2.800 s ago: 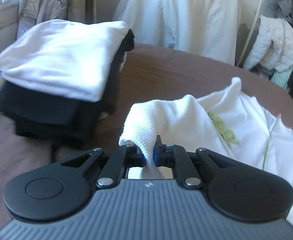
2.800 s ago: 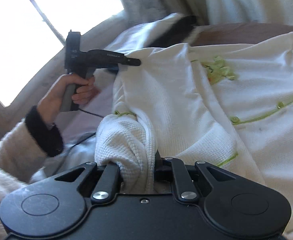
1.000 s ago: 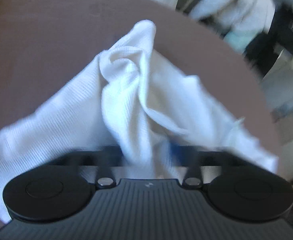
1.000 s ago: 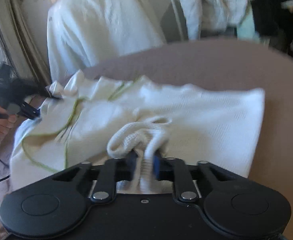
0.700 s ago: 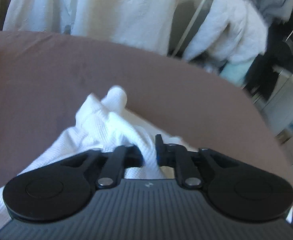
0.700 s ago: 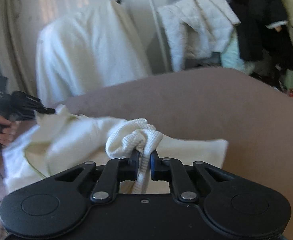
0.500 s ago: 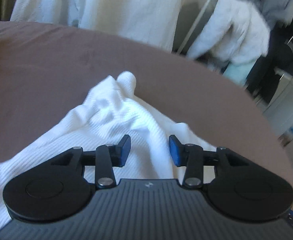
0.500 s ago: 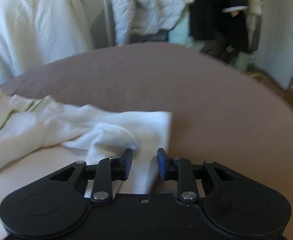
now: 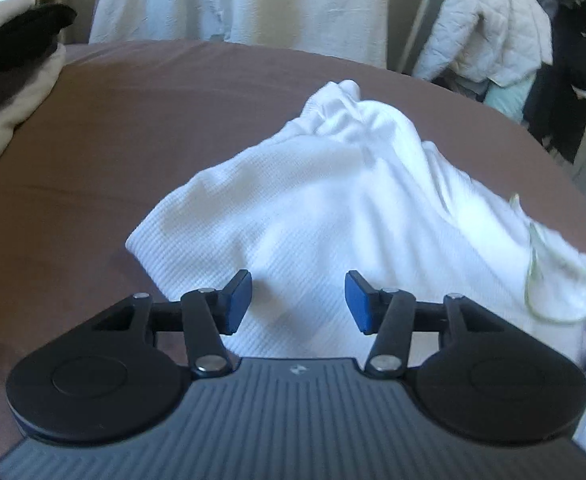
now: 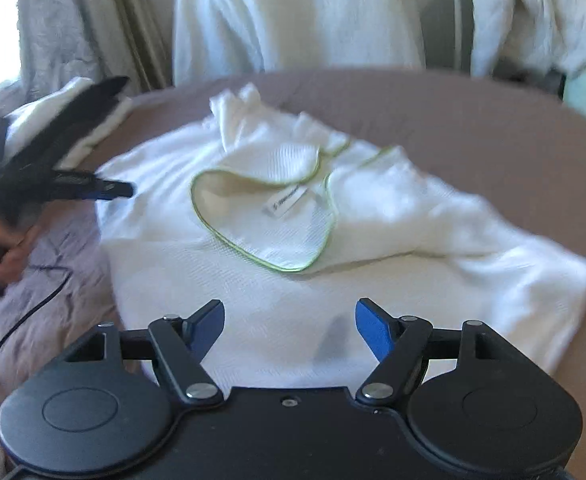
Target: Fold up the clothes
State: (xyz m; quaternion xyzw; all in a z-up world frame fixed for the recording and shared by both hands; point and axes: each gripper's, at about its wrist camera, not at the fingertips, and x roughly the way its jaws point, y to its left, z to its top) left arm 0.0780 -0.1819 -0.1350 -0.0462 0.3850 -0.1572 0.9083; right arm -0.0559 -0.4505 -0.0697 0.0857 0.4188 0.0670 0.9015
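A white waffle-knit garment point(image 9: 333, 216) with green piping lies spread on the brown table; in the right wrist view point(image 10: 293, 216) its neckline and label face up. My left gripper point(image 9: 297, 300) is open and empty, just above the garment's near edge. My right gripper point(image 10: 289, 328) is open and empty over the garment's near side. The left gripper also shows in the right wrist view point(image 10: 113, 190), held by a hand at the garment's left edge.
A stack of folded black and white clothes point(image 9: 9, 60) sits at the table's far left. The brown table point(image 9: 133, 112) has a rounded far edge. White and dark clothes point(image 9: 489, 20) hang behind the table. A black cable point(image 10: 25, 312) lies at left.
Both grippers held bunched cloth, then opened and let it go. The garment now lies flat, and both grippers have drawn back from it.
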